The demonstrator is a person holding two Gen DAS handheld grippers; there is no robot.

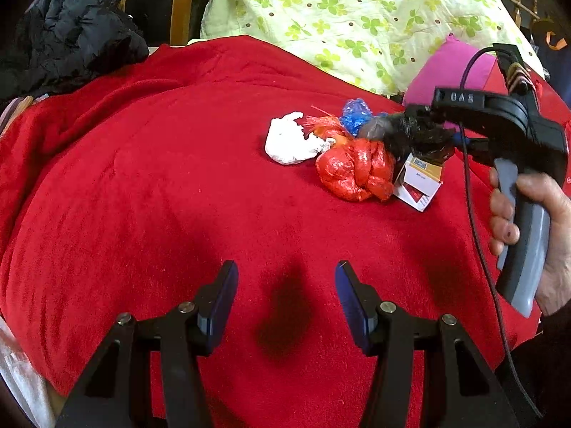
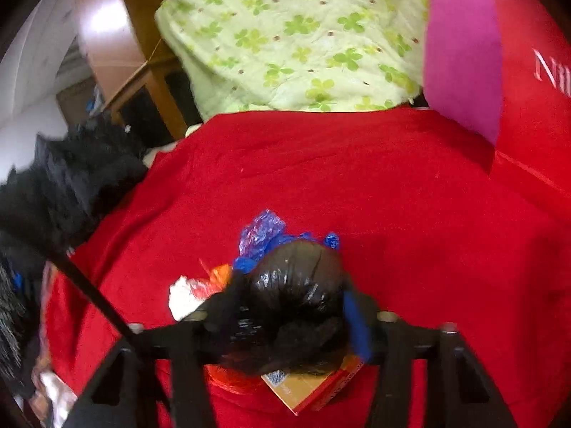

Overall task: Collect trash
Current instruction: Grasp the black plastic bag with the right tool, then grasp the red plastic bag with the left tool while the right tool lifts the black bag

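A pile of trash lies on the red blanket: a white crumpled wad, a red plastic bag, a blue plastic scrap, an orange net scrap and a small carton. My right gripper is shut on a black plastic bag, held just above the pile; it also shows in the left wrist view. My left gripper is open and empty, low over the blanket, well in front of the pile.
A green clover-print quilt lies behind the blanket. A pink cushion sits at the right. A large black bag rests at the left beside wooden furniture. A cable hangs from the right gripper.
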